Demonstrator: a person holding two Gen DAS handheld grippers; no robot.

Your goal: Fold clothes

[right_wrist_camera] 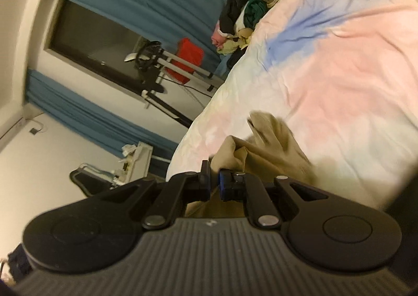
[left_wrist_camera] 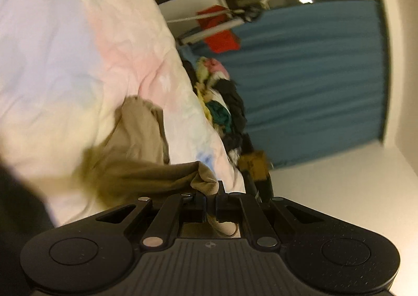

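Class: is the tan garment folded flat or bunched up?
Bunched: the tan garment hangs crumpled between left gripper and right gripper over the bedspread.

Blue curtains (left_wrist_camera: 308, 81), pastel bedspread (right_wrist_camera: 339, 61), white wall (left_wrist_camera: 339, 191).

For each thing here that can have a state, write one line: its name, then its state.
left gripper: shut on the tan garment
right gripper: shut on the tan garment
tan garment: crumpled, pinched at two edges, partly draped on the bedspread
bedspread: spread out, wrinkled
clothes pile: heaped, unfolded
blue curtain: drawn
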